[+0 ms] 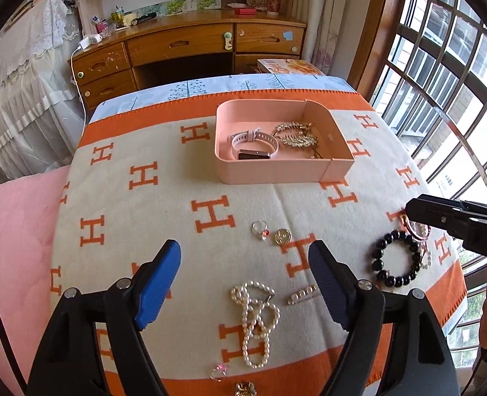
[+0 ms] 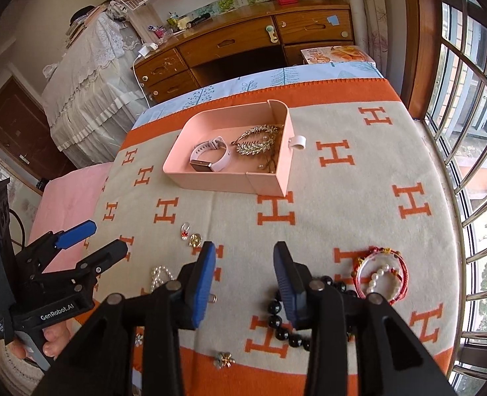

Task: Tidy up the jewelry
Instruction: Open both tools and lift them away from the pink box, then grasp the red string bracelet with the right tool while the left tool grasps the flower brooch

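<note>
A pink tray (image 1: pixel 276 174) (image 2: pixel 210 183) holds a white smartwatch (image 1: pixel 255 145) (image 2: pixel 210 156) and gold leaf hair combs (image 1: pixel 297 137) (image 2: pixel 256 142). On the blanket lie a pearl necklace (image 1: pixel 255 320), a pearl clip (image 1: pixel 302 294), a ring (image 1: pixel 260 228) (image 2: pixel 185 229), a gold brooch (image 1: pixel 282 236) (image 2: pixel 195 240), a black bead bracelet (image 1: pixel 397 257) (image 2: pixel 284 325) and red-and-pearl bracelets (image 2: pixel 382 275). My left gripper (image 1: pixel 245 264) is open above the pearls. My right gripper (image 2: pixel 245 260) is open above the black bracelet.
The orange and cream H-pattern blanket (image 1: pixel 144 204) covers the table. A pink-stone ring (image 1: pixel 218 371) and a small gold flower piece (image 2: pixel 223 359) lie near the front edge. A wooden desk (image 1: pixel 184 46) stands behind and a barred window (image 1: pixel 441 66) is on the right.
</note>
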{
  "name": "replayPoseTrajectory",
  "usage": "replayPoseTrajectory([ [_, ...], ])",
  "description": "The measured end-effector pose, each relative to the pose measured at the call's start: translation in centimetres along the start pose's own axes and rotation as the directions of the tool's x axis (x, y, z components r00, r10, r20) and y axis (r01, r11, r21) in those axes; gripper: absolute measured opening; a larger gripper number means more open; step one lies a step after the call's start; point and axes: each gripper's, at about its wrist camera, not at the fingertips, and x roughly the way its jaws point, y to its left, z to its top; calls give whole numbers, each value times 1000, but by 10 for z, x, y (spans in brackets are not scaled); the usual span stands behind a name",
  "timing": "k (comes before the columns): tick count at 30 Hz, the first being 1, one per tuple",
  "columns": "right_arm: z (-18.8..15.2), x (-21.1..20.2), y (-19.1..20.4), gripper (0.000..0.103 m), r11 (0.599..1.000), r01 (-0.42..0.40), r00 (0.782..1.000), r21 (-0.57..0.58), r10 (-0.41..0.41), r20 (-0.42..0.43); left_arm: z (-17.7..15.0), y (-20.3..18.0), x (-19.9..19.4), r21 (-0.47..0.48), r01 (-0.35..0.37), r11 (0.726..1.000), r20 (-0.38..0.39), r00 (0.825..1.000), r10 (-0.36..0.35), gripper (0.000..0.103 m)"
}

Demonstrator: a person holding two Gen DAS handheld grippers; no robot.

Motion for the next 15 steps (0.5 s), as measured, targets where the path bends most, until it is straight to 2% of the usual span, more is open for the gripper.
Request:
replayPoseTrajectory([
  [5, -25, -17, -5, 37, 1000, -15, 1000, -16, 15, 13, -27, -8, -22, 10, -2, 1000, 42, 999, 2, 78],
  [9, -48, -27, -7, 37, 998, 25, 999, -59, -23, 33, -49, -19, -33, 12, 16, 1000, 55, 998, -16, 78],
  [15, -74, -21, -29, 37, 997, 60, 998, -46, -60, -4, -76, -49, -16, 17, 83, 996, -2, 997, -83, 78],
])
